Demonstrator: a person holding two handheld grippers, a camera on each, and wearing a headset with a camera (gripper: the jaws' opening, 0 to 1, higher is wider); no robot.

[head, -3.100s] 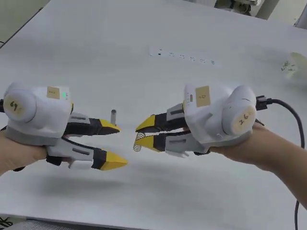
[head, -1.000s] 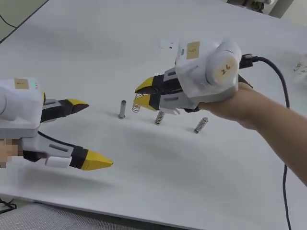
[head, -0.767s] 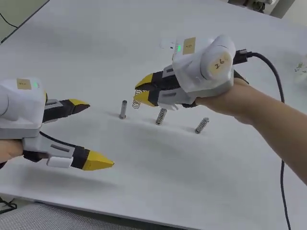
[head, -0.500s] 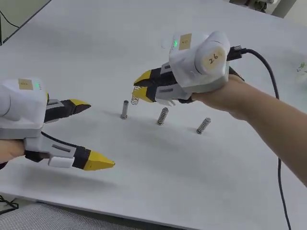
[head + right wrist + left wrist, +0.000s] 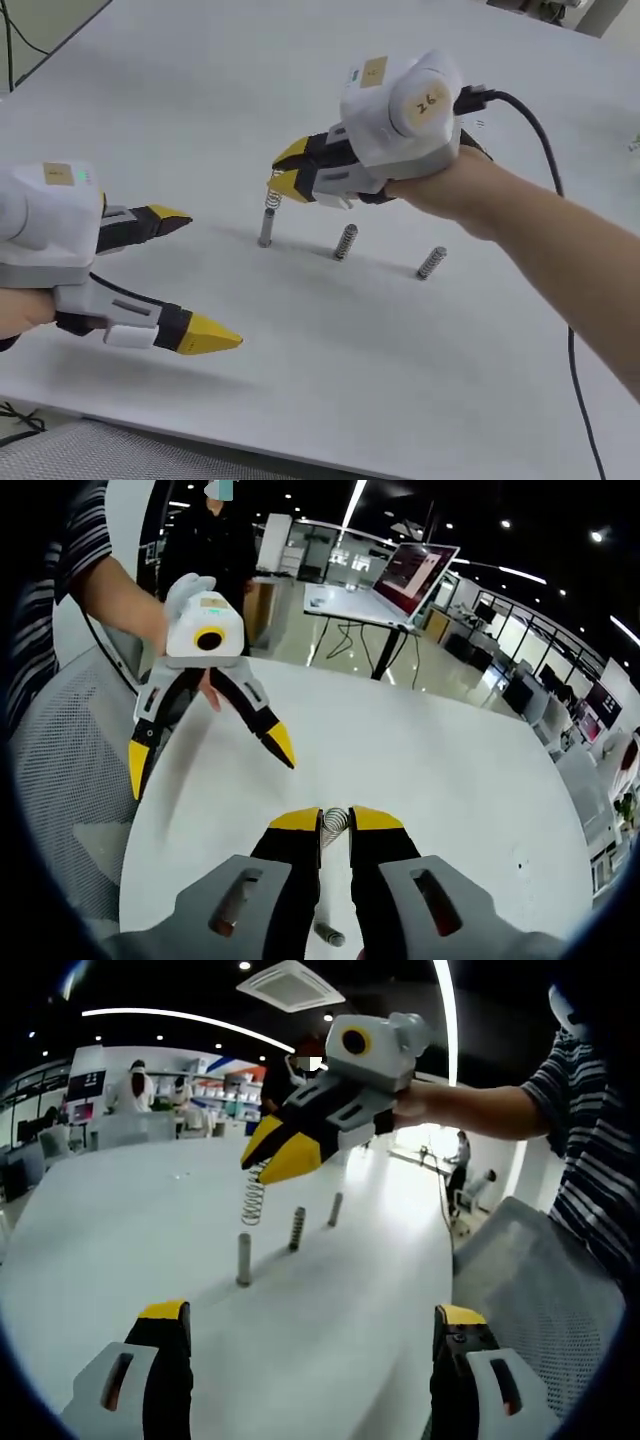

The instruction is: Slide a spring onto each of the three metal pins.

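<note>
My right gripper (image 5: 283,171) is shut on a spring (image 5: 271,199) that hangs from its yellow tips, just over the top of a bare metal pin (image 5: 266,231). I cannot tell whether the spring's lower end touches the pin. In the left gripper view the hanging spring (image 5: 253,1198) sits above the pin (image 5: 243,1258). Two more pins to the right each carry a spring (image 5: 346,241) (image 5: 431,262). My left gripper (image 5: 195,278) is open at the lower left, apart from the pins. In the right gripper view the spring (image 5: 336,822) is pinched between the jaws.
The pins stand on a wide white table (image 5: 380,370) with bare surface all around. The right gripper's black cable (image 5: 540,140) trails off to the right over the forearm. The table's front edge (image 5: 150,425) runs close below the left gripper.
The right gripper has carried the spring left and a little up, from beside the middle pin to over the bare left pin. The left gripper has stayed open in place.
</note>
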